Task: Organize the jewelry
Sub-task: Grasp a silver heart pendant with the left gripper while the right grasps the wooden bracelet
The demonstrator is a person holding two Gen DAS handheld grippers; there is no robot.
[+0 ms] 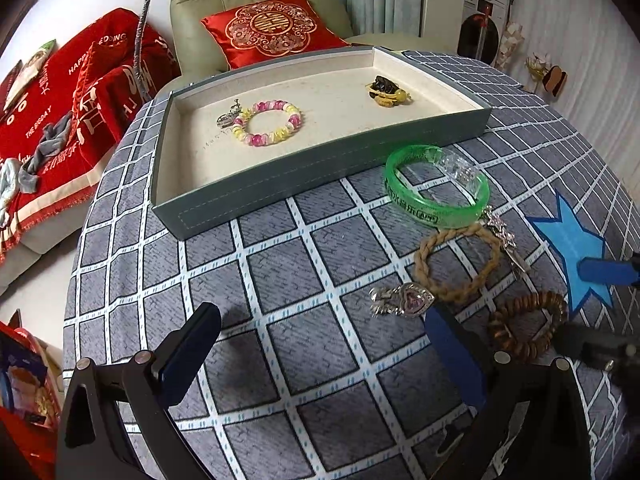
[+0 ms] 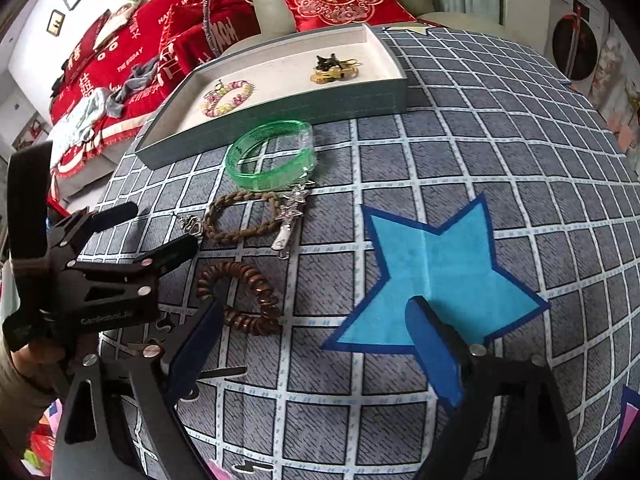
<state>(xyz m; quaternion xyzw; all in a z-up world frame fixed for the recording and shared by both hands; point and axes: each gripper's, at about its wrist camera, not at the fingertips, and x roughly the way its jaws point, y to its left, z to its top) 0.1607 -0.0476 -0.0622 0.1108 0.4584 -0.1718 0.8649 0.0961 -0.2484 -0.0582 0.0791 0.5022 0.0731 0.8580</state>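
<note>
on the checked cloth (image 1: 280, 280), in front of the grey tray (image 1: 320, 168), lies a loose cluster of jewelry: a green bangle (image 1: 436, 188) just beside the tray's near wall, a braided cord bracelet (image 1: 456, 260) touching the bangle's near edge, a silver pendant (image 1: 506, 240) along the cord's right side, a heart-shaped brooch (image 1: 404, 300) at the cord's near left, and a brown wooden bead bracelet (image 1: 528, 326) closest to the grippers. inside the tray, on its pale lining, a pink and yellow bead bracelet (image 1: 268, 122) with a small silver charm sits toward the left, and a dark and gold piece (image 1: 386, 90) sits well apart toward the right. the left gripper (image 1: 320, 356) hovers over bare cloth with its jaws wide apart, its right finger tip just beside the brooch and holding nothing. the right gripper (image 2: 316, 344) also has its jaws spread and empty, its left finger over the wooden bead bracelet and its right finger over a blue star (image 2: 436, 276) on the cloth. beyond the table stand a pale armchair (image 1: 208, 8) with a red cushion (image 1: 272, 28) and a sofa under a red blanket (image 1: 68, 120).
</note>
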